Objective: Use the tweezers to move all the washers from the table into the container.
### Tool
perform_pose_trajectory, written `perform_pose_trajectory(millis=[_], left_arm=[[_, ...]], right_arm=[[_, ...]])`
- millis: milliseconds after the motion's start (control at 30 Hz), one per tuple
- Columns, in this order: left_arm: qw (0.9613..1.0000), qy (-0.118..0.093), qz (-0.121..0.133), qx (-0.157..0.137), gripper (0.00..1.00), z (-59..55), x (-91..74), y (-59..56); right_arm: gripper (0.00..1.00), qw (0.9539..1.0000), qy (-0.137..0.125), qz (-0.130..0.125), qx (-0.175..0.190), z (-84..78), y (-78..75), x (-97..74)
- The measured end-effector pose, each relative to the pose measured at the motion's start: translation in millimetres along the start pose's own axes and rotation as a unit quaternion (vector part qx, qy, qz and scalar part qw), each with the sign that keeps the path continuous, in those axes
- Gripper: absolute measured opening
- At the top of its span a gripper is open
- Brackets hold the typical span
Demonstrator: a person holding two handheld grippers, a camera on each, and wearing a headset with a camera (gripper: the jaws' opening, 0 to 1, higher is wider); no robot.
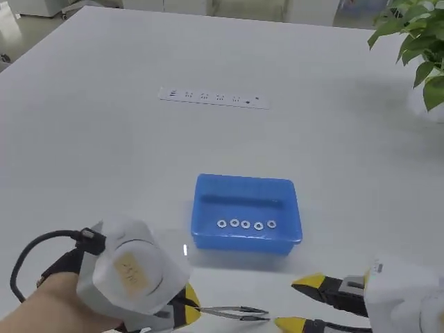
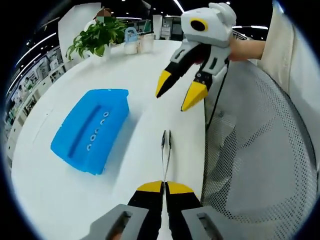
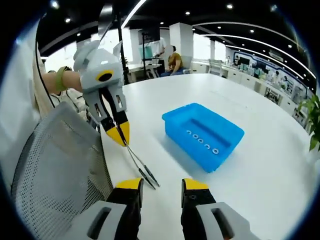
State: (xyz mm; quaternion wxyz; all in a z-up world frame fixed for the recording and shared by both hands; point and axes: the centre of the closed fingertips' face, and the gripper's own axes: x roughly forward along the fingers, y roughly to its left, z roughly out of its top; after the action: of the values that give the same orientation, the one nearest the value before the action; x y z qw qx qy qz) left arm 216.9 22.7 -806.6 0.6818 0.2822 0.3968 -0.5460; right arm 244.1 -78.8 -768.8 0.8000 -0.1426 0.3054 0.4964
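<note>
Left claw [image 2: 164,186] grips tweezers [image 2: 165,150] — washers [image 1: 245,224] (five) boxed.

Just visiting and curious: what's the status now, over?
Left gripper shut on tweezers; right gripper open. Five washers in blue container. Nothing blocking.

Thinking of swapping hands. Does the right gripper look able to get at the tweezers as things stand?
Probably yes. The right gripper is open, the tweezers point their free tips toward it, and only bare table lies between. The left gripper grips their other end.
</note>
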Motion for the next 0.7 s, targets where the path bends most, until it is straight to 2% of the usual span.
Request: perform_pose_trajectory(millis=[100, 233, 367, 567, 667, 700], left_arm=[[0.9988, 0.035, 0.0, 0.033, 0.0, -8.4, 9.5, 1.7], [0.9963, 0.06, 0.004, 0.062, 0.0, -11.3, 15.9, 5.8], [0.9948, 0.065, 0.007, 0.078, 0.0, -7.0, 16.9, 7.8], [0.9925, 0.079, 0.011, 0.093, 0.0, -8.0, 22.4, 14.0], [0.9924, 0.082, 0.01, 0.091, 0.0, -7.5, 21.7, 14.6], [0.9923, 0.083, 0.01, 0.092, 0.0, -7.6, 21.7, 14.4]], right_arm=[[0.27, 0.9996, -0.011, -0.015, 0.02, -0.4, -8.0, -8.7], [0.26, 0.9975, -0.03, -0.044, 0.047, 0.2, -19.7, -17.0], [0.27, 0.9955, -0.034, -0.062, 0.062, -3.7, -25.7, -22.6], [0.27, 0.9916, -0.059, -0.069, 0.092, 0.0, -28.6, -27.8], [0.27, 0.9915, -0.053, -0.083, 0.085, -0.8, -31.9, -31.0], [0.26, 0.992, -0.044, -0.101, 0.062, -1.3, -36.8, -35.2]])
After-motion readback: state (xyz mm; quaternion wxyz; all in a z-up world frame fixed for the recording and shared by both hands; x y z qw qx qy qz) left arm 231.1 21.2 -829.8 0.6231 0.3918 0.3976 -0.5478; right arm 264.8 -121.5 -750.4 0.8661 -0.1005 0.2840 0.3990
